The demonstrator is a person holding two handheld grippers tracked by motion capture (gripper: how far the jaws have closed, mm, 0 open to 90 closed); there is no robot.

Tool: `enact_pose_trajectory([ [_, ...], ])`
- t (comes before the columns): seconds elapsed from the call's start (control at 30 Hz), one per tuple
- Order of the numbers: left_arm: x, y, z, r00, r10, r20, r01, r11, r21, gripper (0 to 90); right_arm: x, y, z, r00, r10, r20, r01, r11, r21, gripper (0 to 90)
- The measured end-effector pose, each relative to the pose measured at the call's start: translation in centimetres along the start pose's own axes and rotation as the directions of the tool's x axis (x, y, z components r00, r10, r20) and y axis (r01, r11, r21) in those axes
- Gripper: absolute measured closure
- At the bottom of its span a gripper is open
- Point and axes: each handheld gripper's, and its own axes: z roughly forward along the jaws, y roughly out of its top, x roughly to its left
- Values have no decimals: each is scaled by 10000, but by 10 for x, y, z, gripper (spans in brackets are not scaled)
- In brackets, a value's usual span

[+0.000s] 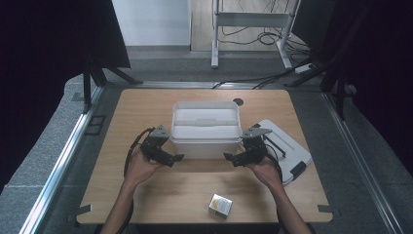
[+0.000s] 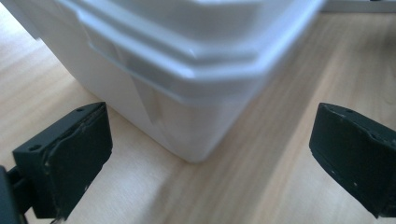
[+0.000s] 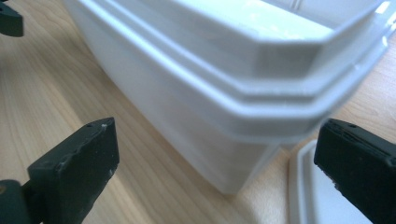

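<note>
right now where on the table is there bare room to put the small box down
Bare wood lies left of the white tub, out to the table's left edge, and along the near edge left of the small box. It is crowded right of the tub, where the flat lid lies, and at the tub's near corners by both tools.

High view looks down and forward over my table (image 1: 146, 195), whole top in frame. My left gripper (image 2: 205, 154) camera sits low, very close to the white bin (image 2: 187, 70) at its near left corner; my right gripper (image 3: 215, 163) camera likewise, near right corner. All share the bin.
</note>
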Motion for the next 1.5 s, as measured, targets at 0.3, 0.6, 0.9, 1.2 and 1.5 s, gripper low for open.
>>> enact_pose_trajectory([
  [0.3,-5,8,5,9999,92,127,-92,10000,23,0,0,2,7,10000,-23,82,23,10000,64,15],
  [0.6,-20,0,-5,9992,393,44,-394,9989,256,0,14,-6,-4,9996,-179,-215,181,9998,57,25],
  [0.9,-35,-12,-17,9986,477,216,-482,9986,206,0,31,-15,-15,9988,-304,-395,306,9995,43,18],
  [1.2,-53,-22,-26,9977,596,335,-602,9980,190,0,48,-25,-28,9976,-473,-503,480,9988,127,12],
  [1.5,-72,-32,-34,9969,610,505,-611,9981,8,0,59,-37,-43,9970,-460,-618,463,9989,30,12],
])
